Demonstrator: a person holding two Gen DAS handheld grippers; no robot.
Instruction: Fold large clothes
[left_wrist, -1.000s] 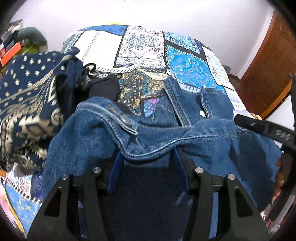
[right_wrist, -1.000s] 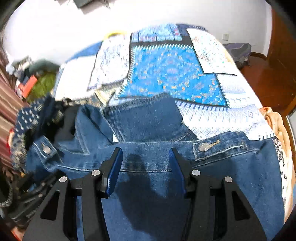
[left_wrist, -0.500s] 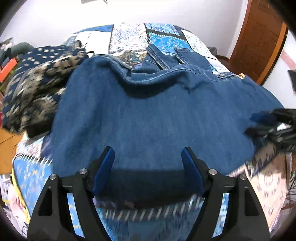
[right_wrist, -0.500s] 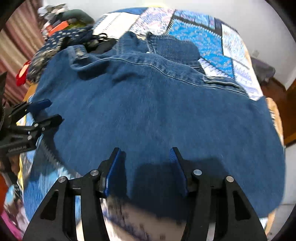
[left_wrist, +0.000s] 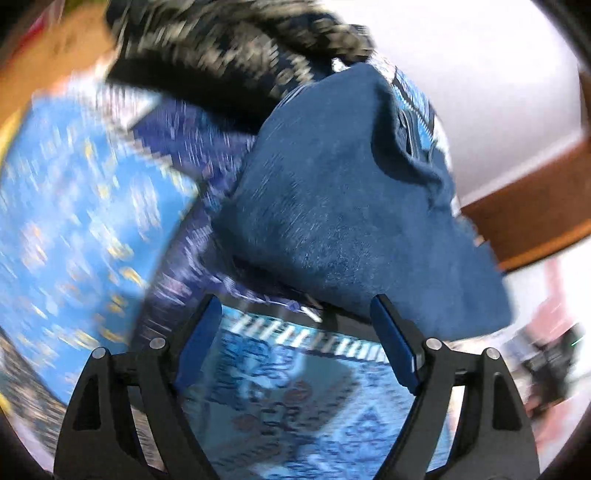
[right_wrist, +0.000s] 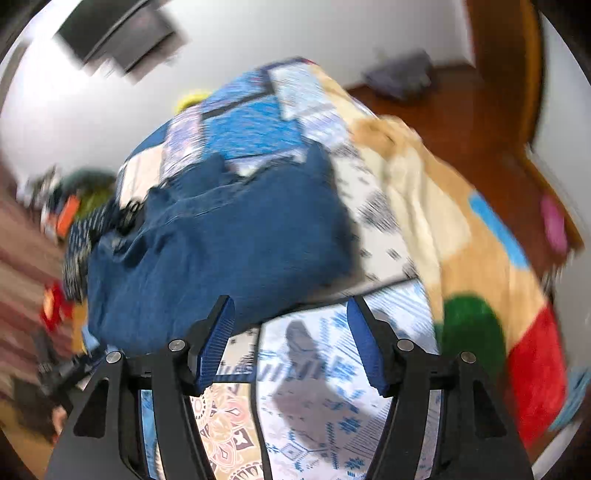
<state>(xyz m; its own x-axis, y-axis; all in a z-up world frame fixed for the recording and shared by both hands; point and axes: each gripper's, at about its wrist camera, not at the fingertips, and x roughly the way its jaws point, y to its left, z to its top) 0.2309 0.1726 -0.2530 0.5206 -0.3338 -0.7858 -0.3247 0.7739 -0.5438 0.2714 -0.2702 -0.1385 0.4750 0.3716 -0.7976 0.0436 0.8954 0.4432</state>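
A blue denim garment (left_wrist: 343, 206) lies folded on the patterned blue bedspread (left_wrist: 74, 206); it also shows in the right wrist view (right_wrist: 229, 236). My left gripper (left_wrist: 295, 314) is open and empty, just short of the denim's near edge. My right gripper (right_wrist: 291, 310) is open and empty, above the bedspread (right_wrist: 317, 369) at the denim's near edge. Both views are blurred by motion.
A dark patterned pile of clothes (left_wrist: 229, 48) lies beyond the denim at the left. A tan, red and green blanket (right_wrist: 461, 236) lies on the right of the bed. A wooden door (right_wrist: 506, 66) and floor are at the right.
Both grippers let go of the denim and pulled back off it toward the near edge of the bed. The left camera has rolled and swung left.
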